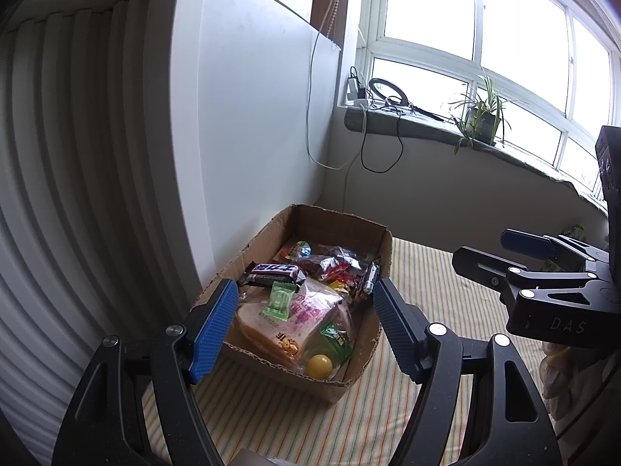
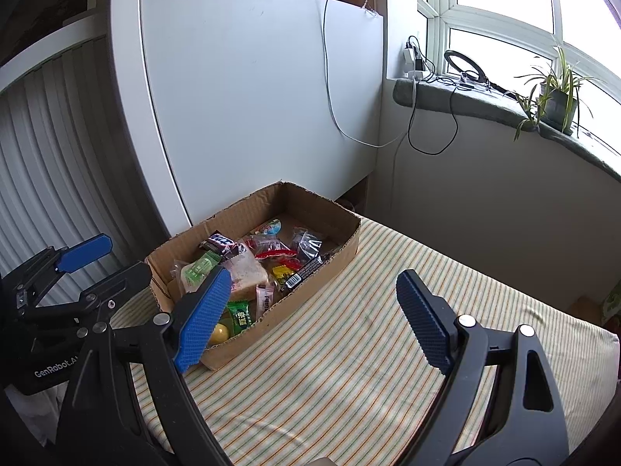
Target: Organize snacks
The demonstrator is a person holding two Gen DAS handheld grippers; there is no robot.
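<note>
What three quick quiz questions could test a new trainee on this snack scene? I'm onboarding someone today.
1. True or false: the snacks lie in a cardboard box on the striped cloth.
2. Which round thing sits at the box's near corner? A) yellow ball B) red apple C) blue cup
3. Fill in: the left gripper and right gripper both stand ____, holding nothing.

Key:
1. True.
2. A, the yellow ball, beside the bagged bread.
3. Open.
</note>
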